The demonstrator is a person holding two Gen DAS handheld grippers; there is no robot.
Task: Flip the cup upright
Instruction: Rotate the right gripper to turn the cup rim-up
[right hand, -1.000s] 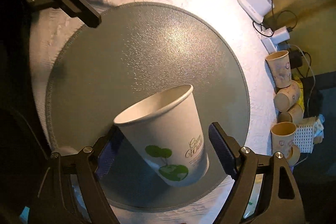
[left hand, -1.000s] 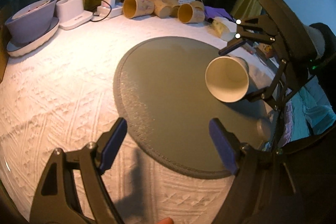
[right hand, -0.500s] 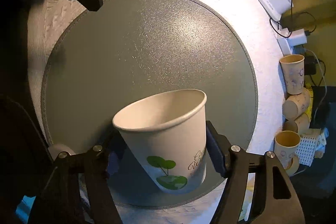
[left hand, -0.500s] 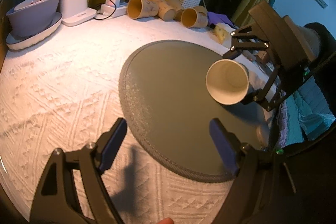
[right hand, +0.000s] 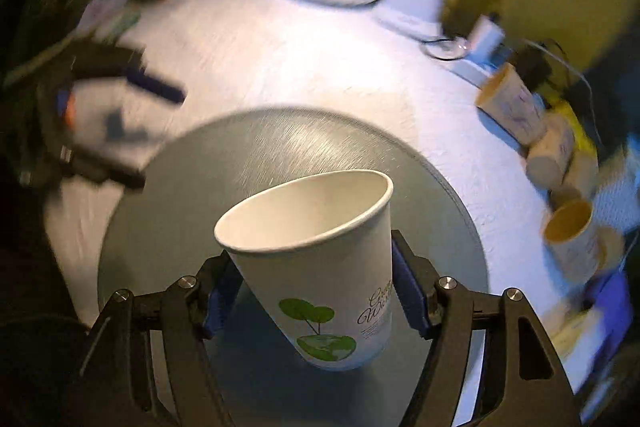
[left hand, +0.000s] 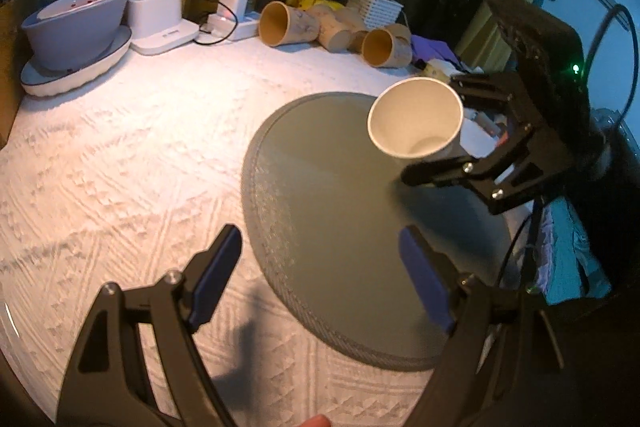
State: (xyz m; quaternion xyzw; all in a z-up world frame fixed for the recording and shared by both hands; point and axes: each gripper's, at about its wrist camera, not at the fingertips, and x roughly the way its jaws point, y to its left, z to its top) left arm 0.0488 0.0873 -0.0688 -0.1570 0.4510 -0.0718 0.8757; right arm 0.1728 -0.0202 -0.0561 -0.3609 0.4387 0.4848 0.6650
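A white paper cup point(right hand: 320, 263) with a green leaf print is held in my right gripper point(right hand: 316, 299), whose blue pads press on both its sides. The cup is tilted, its mouth up and away from the right wrist camera, its base above the round grey mat point(right hand: 224, 163). In the left wrist view the cup point(left hand: 416, 123) shows its open mouth, held by my right gripper point(left hand: 452, 131) over the far right of the mat point(left hand: 332, 227). My left gripper point(left hand: 320, 275) is open and empty over the mat's near left edge.
A white textured cloth point(left hand: 120, 167) covers the table. At the back stand a lavender bowl on a plate point(left hand: 76, 31), a white charger base point(left hand: 160, 19), cables, several brown paper cups lying on their sides point(left hand: 288, 25) and a white basket point(left hand: 374, 7).
My right gripper has closed on the cup, lifted it and turned it from lying sideways toward mouth-up. My left gripper has drawn back to the left.
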